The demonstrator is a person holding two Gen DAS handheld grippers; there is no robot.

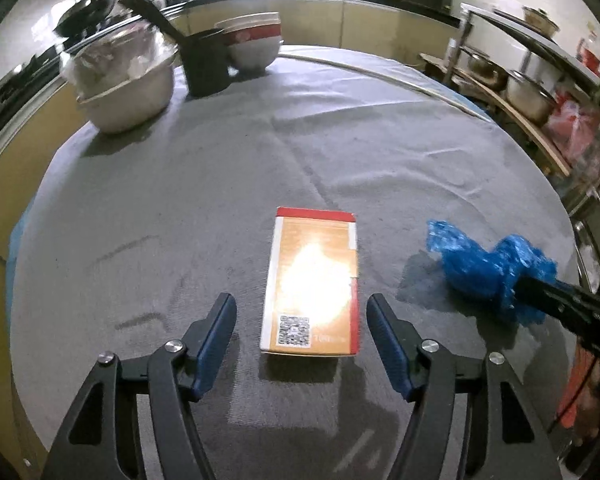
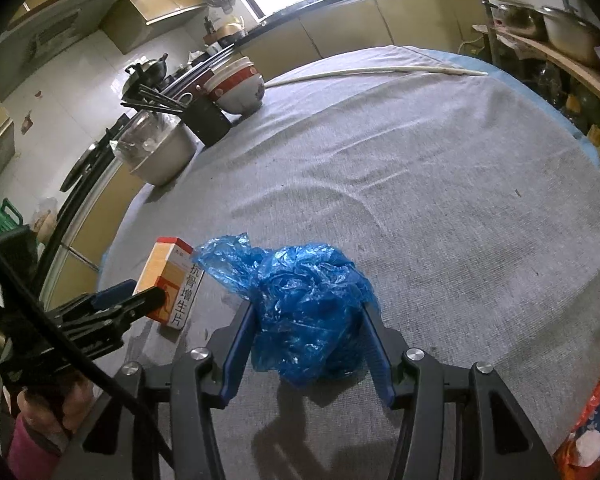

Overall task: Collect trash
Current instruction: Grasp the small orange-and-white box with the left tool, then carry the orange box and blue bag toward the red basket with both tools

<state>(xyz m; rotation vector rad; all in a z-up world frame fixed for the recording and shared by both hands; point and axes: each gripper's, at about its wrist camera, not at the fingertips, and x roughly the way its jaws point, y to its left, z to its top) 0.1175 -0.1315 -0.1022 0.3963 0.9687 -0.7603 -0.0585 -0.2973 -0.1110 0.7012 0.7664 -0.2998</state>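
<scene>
An orange and red medicine box (image 1: 312,280) lies flat on the grey tablecloth, just ahead of my left gripper (image 1: 302,320), whose fingers are open on either side of its near end without touching it. The box also shows in the right wrist view (image 2: 172,280). My right gripper (image 2: 306,320) is shut on a crumpled blue plastic bag (image 2: 304,308) and holds it just above the cloth. In the left wrist view the blue bag (image 1: 488,264) hangs from the right gripper to the right of the box.
A steel pot (image 1: 124,84) with plastic over it, a black utensil holder (image 1: 206,64) and stacked bowls (image 1: 254,42) stand at the table's far left. A white stick (image 2: 380,70) lies along the far edge. Shelves with pots (image 1: 528,92) stand to the right.
</scene>
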